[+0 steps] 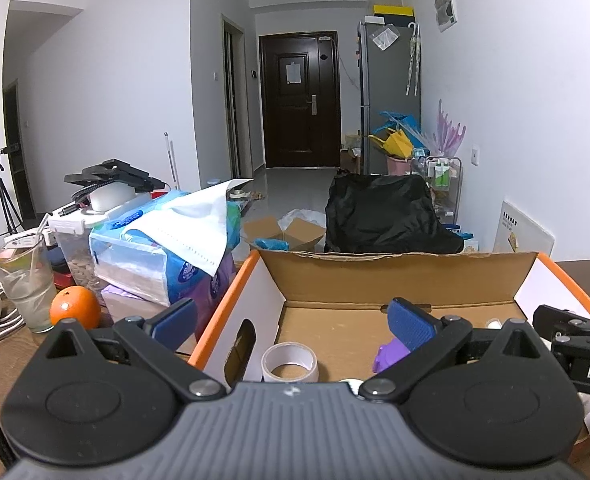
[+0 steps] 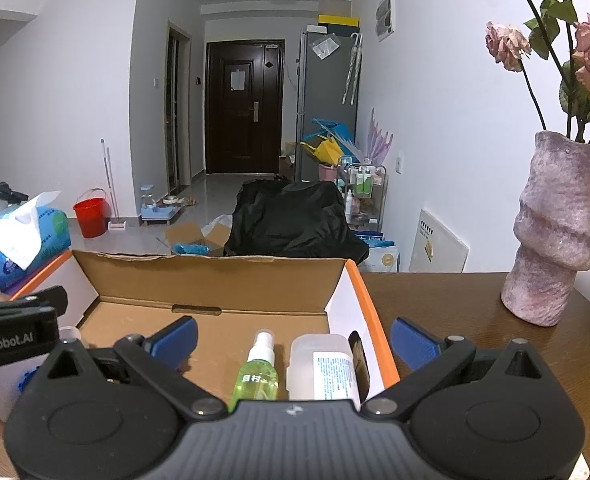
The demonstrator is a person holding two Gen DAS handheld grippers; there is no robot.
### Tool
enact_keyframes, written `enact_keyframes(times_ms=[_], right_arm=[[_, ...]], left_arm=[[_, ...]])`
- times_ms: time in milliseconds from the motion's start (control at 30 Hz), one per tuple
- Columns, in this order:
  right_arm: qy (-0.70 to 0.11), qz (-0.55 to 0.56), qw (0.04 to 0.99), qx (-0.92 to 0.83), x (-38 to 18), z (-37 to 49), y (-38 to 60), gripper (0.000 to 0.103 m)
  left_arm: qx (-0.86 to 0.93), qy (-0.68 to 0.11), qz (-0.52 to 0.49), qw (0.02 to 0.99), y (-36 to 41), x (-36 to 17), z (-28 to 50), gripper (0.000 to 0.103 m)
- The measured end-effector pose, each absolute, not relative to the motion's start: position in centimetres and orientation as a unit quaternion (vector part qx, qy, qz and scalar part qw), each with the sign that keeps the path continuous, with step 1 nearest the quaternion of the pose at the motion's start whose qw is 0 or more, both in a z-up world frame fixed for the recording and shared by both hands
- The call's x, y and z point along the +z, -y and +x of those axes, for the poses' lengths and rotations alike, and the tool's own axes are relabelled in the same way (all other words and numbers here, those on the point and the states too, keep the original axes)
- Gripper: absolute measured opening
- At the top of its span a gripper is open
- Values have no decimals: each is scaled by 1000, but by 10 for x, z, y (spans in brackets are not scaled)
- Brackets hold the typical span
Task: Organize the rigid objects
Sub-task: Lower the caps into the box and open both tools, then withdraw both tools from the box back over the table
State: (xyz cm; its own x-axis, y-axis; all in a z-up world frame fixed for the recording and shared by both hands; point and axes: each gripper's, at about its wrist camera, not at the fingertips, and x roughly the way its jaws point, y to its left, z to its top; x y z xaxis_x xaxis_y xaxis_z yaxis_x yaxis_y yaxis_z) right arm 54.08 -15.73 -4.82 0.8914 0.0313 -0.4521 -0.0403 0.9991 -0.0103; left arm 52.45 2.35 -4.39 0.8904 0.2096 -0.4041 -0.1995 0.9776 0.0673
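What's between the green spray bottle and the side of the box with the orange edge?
A clear bottle with a white label lies between the green spray bottle and the box's orange-edged wall, close beside the spray. The right wrist view shows it.

Left gripper (image 1: 293, 322) and right gripper (image 2: 295, 338) sit side by side, tilted slightly down, jaws spread wide and empty.

Even cool light, sharp, fisheye-bent edges

A purple object (image 1: 389, 356) in the cardboard box (image 1: 375, 276) sits half hidden behind a blue gripper pad, the green spray bottle (image 2: 257, 376) and clear bottle (image 2: 321, 364) lose their bases behind the gripper body.
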Motion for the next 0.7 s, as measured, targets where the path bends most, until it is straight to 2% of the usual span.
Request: enact_keyframes(times_ms=[700], right_arm=[[-218,-2,976,25,-40,494,160,103]], left_arm=[[109,-202,-3,973,-33,-36,479,103]])
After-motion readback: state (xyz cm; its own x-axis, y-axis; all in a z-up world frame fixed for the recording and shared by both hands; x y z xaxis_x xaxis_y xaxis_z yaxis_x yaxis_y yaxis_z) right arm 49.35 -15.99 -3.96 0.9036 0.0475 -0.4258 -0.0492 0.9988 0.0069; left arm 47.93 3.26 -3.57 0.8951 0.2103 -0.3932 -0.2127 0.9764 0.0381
